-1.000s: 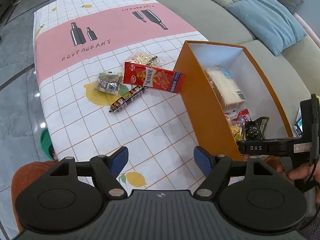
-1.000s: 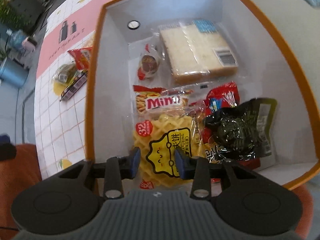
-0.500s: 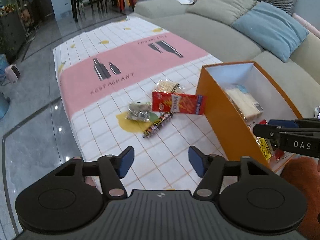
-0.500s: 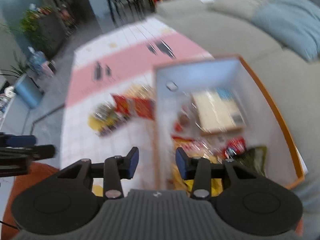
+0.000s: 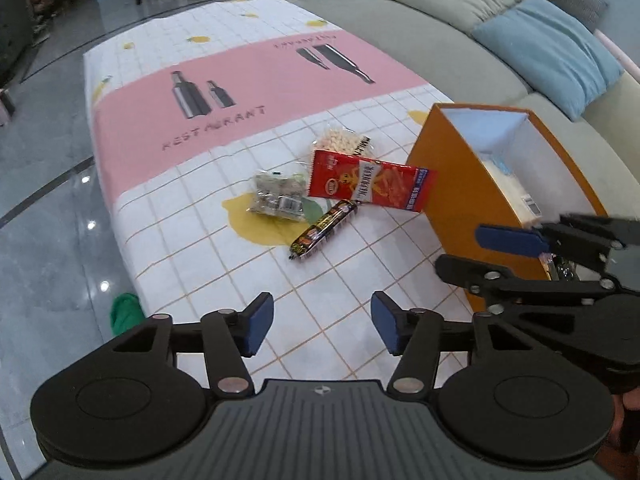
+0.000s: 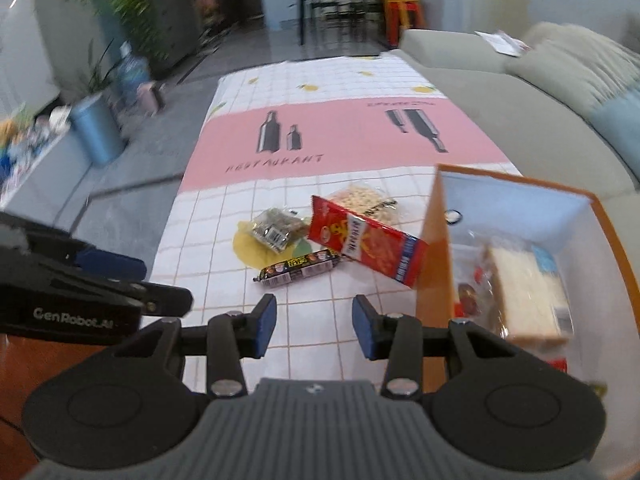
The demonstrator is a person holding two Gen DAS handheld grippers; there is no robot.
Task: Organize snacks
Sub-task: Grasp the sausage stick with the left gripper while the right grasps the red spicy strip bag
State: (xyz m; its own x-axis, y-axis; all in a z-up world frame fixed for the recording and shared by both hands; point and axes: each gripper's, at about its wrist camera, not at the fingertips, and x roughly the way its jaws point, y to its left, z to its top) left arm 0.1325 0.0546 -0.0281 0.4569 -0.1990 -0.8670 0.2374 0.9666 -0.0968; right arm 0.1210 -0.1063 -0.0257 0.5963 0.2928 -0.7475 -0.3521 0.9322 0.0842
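Several loose snacks lie on the tablecloth: a red packet [image 5: 370,186] leaning on the orange box [image 5: 452,204], a dark sausage stick [image 5: 323,230], a greenish clear bag [image 5: 278,198] and a peanut bag [image 5: 340,142]. The same show in the right wrist view: red packet [image 6: 366,246], sausage [image 6: 298,268], greenish bag [image 6: 278,228], peanuts [image 6: 366,200], box [image 6: 434,256] holding bread [image 6: 528,292]. My left gripper [image 5: 322,328] is open and empty, short of the snacks. My right gripper [image 6: 314,330] is open and empty, beside the box's left wall.
The table [image 5: 248,80] has a pink and white checked cloth with bottle prints. A grey sofa [image 5: 420,40] with cushions runs along the right. Grey floor lies to the left, with a blue bin [image 6: 96,132] and plants. Chairs stand far back.
My right gripper has lifted out of the box and swung left over the table near the loose snacks. My left gripper has pulled back slightly. Both stay open.
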